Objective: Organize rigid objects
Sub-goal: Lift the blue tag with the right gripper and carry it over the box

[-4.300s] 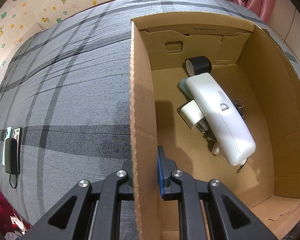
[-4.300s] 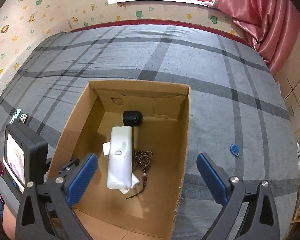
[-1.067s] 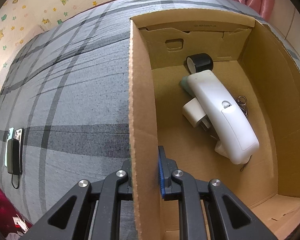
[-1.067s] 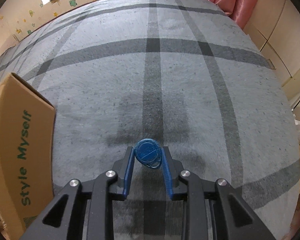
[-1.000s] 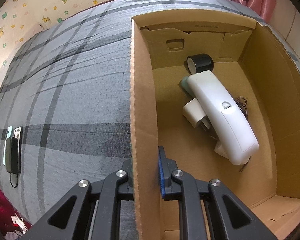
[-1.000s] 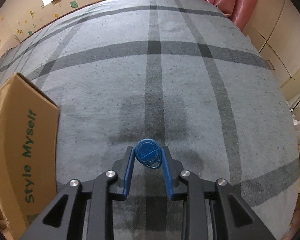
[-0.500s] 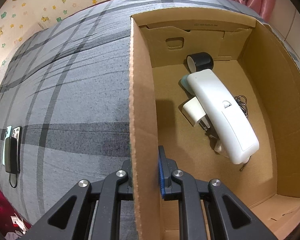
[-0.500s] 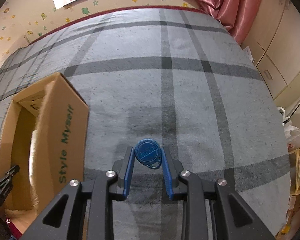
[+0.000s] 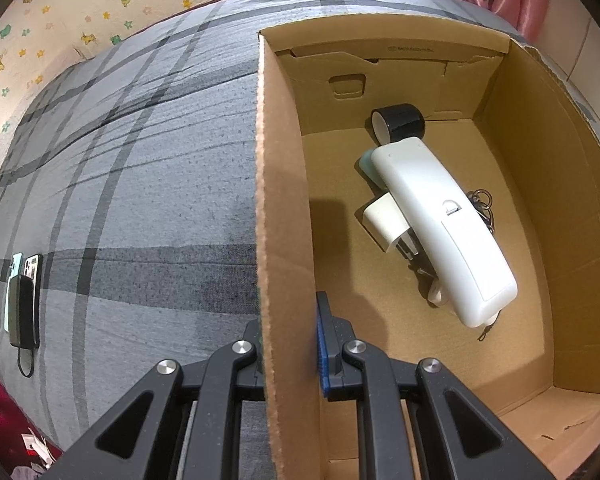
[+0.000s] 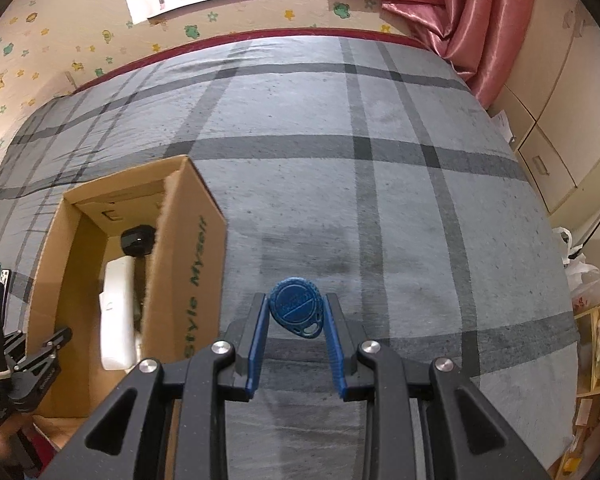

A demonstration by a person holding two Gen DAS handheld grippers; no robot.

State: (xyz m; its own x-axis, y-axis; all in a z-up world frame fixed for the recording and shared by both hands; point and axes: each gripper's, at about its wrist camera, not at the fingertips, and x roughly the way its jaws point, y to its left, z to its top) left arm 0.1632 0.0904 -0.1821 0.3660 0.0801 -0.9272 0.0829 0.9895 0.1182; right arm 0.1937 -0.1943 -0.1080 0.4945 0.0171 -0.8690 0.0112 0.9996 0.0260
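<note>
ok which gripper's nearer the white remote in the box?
Left. The left gripper is clamped on the cardboard box wall, right beside the white remote lying inside. The right gripper holds the blue key fob outside the box, over the bedspread.

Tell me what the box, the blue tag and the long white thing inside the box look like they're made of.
Box: corrugated cardboard, matte brown, fluted cut edge showing. Blue tag: probably moulded plastic, with raised ridges and a slight sheen. Long white thing: apparently hard plastic, smooth and satin, with moulded seams and a panel outline.
</note>
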